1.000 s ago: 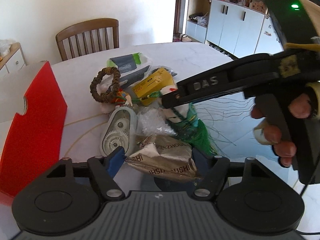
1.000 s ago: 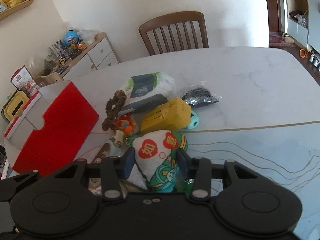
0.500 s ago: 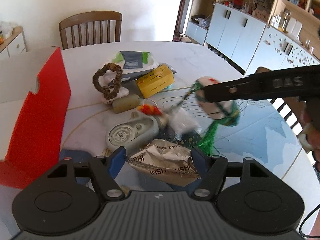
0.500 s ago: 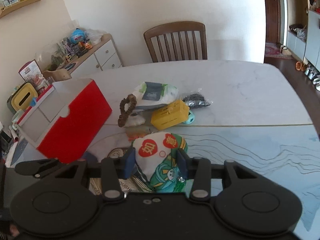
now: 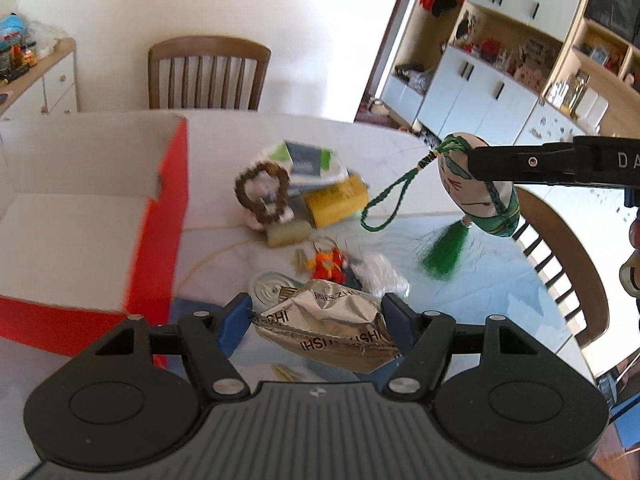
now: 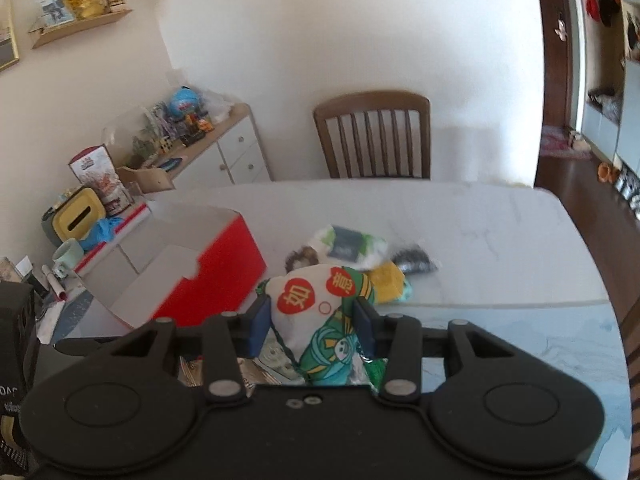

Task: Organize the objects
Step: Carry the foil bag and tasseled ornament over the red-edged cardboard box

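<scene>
In the left wrist view, the left gripper (image 5: 316, 320) pinches a crumpled silver foil packet (image 5: 326, 326) between its blue pads, lifted clear of the white table (image 5: 224, 216). At about ten o'clock stands the red box (image 5: 160, 232), open at the top, its pale inside bare as far as can be seen. At twelve o'clock lies the loose pile: a bead bracelet (image 5: 262, 196), a yellow carton (image 5: 336, 202), a wipes pack (image 5: 308, 160) and a small orange charm (image 5: 326, 266). At two o'clock the right gripper (image 5: 476, 168) reaches in from the side, clamped on a stuffed sachet (image 5: 478, 196) whose green tassel (image 5: 444, 250) and cord loop dangle in the air. In the right wrist view, the right gripper (image 6: 310, 322) squeezes that sachet (image 6: 320, 312) between both pads. The red box (image 6: 208, 280) sits at ten o'clock, its visible interior empty, and the carton (image 6: 388, 282) and wipes pack (image 6: 352, 242) lie at one o'clock just beyond the sachet.
</scene>
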{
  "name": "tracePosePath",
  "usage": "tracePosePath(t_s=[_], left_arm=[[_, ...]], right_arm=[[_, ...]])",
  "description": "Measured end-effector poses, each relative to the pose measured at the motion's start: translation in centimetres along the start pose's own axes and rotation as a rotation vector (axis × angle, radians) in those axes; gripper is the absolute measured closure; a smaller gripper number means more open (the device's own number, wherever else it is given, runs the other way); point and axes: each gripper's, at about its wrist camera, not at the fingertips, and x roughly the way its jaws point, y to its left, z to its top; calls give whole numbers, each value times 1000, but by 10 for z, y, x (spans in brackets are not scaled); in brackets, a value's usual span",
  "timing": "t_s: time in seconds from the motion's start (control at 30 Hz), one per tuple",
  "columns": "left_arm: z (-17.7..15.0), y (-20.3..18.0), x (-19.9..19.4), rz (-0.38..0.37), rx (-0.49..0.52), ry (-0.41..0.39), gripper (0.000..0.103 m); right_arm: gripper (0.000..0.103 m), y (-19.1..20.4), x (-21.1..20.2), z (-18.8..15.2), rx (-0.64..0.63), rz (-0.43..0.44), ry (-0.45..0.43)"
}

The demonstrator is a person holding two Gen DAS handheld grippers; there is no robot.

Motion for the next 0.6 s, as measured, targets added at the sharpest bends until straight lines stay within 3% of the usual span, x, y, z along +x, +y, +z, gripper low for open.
tracePosePath(t_s=[0.3,0.6], left_arm=[[38,38,-52,19,-31,-94,32],[72,96,-88,117,-31,-155,32]], right_arm=[[60,42,0,37,-85,36,-30],[60,102,26,66,-177,89,-37]])
